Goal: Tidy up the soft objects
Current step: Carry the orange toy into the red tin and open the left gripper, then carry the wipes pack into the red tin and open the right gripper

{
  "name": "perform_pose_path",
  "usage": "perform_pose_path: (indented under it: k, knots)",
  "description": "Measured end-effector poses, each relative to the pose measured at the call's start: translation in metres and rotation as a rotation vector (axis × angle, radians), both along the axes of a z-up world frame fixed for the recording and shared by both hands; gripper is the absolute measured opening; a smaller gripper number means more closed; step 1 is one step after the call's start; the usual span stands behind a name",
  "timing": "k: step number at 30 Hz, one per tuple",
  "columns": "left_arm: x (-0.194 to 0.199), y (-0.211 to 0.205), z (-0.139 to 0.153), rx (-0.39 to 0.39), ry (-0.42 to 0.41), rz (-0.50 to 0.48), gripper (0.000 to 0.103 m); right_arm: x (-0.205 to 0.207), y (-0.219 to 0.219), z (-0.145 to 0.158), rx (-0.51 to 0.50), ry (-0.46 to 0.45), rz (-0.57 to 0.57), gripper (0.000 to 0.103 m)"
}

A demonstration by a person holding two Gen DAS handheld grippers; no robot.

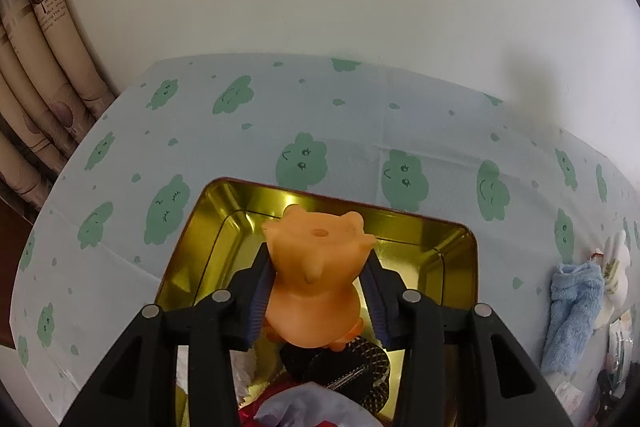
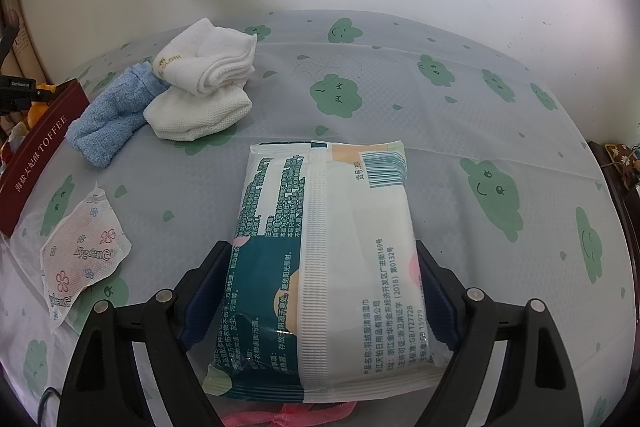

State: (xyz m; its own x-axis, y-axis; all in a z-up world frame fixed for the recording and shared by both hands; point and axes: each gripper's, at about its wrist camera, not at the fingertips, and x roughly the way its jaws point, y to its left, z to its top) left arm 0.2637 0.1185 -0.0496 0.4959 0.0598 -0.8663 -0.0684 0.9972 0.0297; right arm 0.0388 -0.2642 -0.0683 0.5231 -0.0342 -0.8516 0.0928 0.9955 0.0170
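Left wrist: orange toy [image 1: 316, 283] over tin [image 1: 456, 251]

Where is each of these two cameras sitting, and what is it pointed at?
Left wrist view: sits on the left gripper, looking along its fingers at an orange toy held over a gold tin.
Right wrist view: sits on the right gripper, looking along its fingers at a wipes pack they clasp.
Shared: the cloud-print tablecloth, the blue cloth and the white cloths; no person's body shows.
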Motion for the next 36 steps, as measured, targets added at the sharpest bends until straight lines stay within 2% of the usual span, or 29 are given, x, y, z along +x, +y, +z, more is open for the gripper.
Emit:
perform_pose_path:
  k: [6,8,13,20,26,32,36]
  knots:
    - [-0.002,-0.003,0.0,0.017,0.011,-0.008,0.047,0.0,0.0,0.0,0.0,0.0,0.0,0.084]
    - [-0.004,-0.005,0.001,0.023,0.007,-0.013,0.052,0.0,0.0,0.0,0.0,0.0,0.0,0.084]
    - [-0.012,-0.01,0.009,0.028,-0.007,-0.041,0.052,0.0,0.0,0.0,0.0,0.0,0.0,0.084]
    - [-0.047,-0.013,0.033,0.035,-0.094,-0.039,0.052,0.0,0.0,0.0,-0.001,0.001,0.0,0.084]
    - [-0.088,-0.017,0.045,0.094,-0.128,-0.067,0.052,0.001,0.0,0.0,-0.003,0.001,0.001,0.083]
    - [-0.13,-0.02,0.047,0.13,-0.169,-0.088,0.052,-0.004,0.003,0.004,-0.023,-0.021,0.013,0.063]
    - [-0.152,-0.017,0.046,0.164,-0.201,-0.097,0.052,-0.005,0.007,0.006,-0.051,-0.029,0.026,0.059]
